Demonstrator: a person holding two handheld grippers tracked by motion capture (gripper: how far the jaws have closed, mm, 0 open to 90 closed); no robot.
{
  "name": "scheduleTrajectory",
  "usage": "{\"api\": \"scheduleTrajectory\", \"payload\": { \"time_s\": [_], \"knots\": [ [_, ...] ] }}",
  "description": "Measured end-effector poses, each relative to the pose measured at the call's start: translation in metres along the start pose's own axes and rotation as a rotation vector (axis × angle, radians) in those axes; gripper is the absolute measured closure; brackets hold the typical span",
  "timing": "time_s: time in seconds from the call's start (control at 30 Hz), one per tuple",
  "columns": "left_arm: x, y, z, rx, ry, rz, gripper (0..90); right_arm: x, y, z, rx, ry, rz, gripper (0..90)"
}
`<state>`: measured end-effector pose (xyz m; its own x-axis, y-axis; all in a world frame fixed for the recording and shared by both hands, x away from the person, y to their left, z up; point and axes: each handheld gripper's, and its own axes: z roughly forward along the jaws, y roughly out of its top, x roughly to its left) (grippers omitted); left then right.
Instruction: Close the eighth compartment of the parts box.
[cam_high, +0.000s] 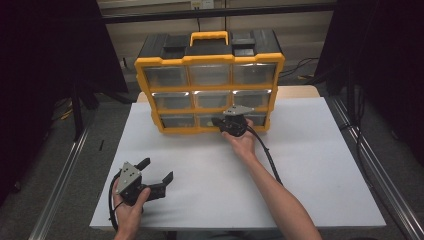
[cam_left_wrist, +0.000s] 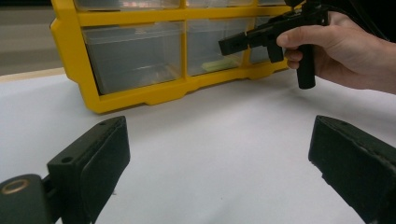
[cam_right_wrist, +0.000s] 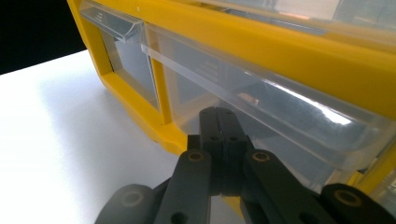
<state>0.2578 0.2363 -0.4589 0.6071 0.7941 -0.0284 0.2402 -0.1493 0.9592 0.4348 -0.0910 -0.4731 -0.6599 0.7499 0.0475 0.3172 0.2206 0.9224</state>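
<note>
With jaws pressed together, the right gripper (cam_high: 216, 121) noses against a bottom-row drawer (cam_right_wrist: 261, 116) of the yellow organizer (cam_high: 209, 61) at the tabletop's far edge, seemingly to work it, while the left gripper (cam_high: 159, 170) waits wide open near the front-left corner.

Left gripper (cam_high: 159, 170) held low near the body, its 2 jaws spread wide, left hand (cam_high: 129, 202) wrapped round the grip, right arm stretched way forward, right hand (cam_high: 243, 141) gripping its handle, right gripper (cam_high: 216, 121) with jaws pressed together, nothing between them
</note>
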Motion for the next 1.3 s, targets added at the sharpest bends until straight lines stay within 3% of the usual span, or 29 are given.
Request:
{"api": "scheduleTrajectory", "payload": {
  "time_s": [0.23,0.5,0.93,1.2,1.3],
  "knots": [
    [0.0,0.001,-0.001,-0.01,-0.002,-0.006,5.5,0.001,0.0,0.001,0.001,-0.006,0.002,90.0],
    [0.0,0.001,-0.002,-0.009,-0.003,-0.005,5.5,0.001,-0.002,-0.001,-0.005,0.027,0.028,89.2],
    [0.001,0.0,-0.003,-0.008,-0.004,-0.004,5.5,0.01,-0.002,-0.008,0.012,0.049,0.028,62.8],
    [-0.001,0.0,-0.004,-0.011,0.002,-0.011,5.5,0.014,0.001,-0.014,0.011,0.002,0.013,39.0],
    [0.0,0.0,-0.003,-0.012,0.001,-0.012,5.5,0.016,0.002,-0.017,0.015,0.015,0.019,33.4]
  ]
}}
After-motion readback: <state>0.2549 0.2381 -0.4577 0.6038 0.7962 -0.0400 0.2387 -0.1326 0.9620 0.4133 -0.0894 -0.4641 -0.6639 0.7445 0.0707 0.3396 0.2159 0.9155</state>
